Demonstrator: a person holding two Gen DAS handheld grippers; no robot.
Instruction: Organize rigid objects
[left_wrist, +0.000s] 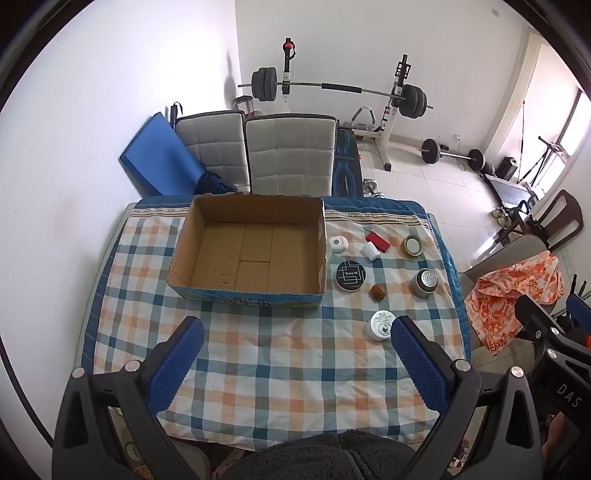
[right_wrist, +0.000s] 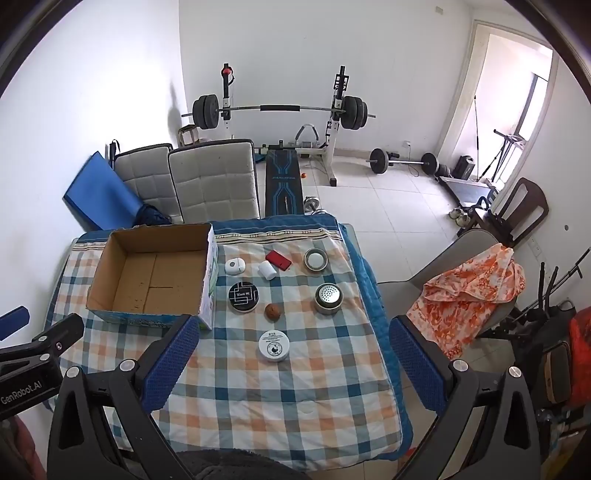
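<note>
An open, empty cardboard box (left_wrist: 247, 251) (right_wrist: 151, 275) stands on the checked tablecloth (left_wrist: 258, 369) (right_wrist: 295, 387). To its right lie several small objects: a white round tin (left_wrist: 380, 325) (right_wrist: 274, 345), a black round tin (left_wrist: 350, 276) (right_wrist: 243, 296), a brown ball (left_wrist: 378, 292) (right_wrist: 273, 311), a perforated metal cap (left_wrist: 425, 282) (right_wrist: 328, 298), a metal ring lid (left_wrist: 413, 245) (right_wrist: 316, 259), a red box (left_wrist: 378, 242) (right_wrist: 279, 259), a white cylinder (left_wrist: 371, 251) (right_wrist: 266, 269) and a white oval device (left_wrist: 337, 243) (right_wrist: 235, 266). My left gripper (left_wrist: 297, 328) and right gripper (right_wrist: 293, 326) are open and empty, above the table's near part.
Two grey padded chairs (left_wrist: 291, 155) (right_wrist: 214, 181) stand behind the table. A chair with an orange cloth (left_wrist: 513, 295) (right_wrist: 469, 291) stands right of the table. A weight bench and barbells (right_wrist: 280, 110) are at the back. A blue mat (left_wrist: 159, 158) leans on the wall.
</note>
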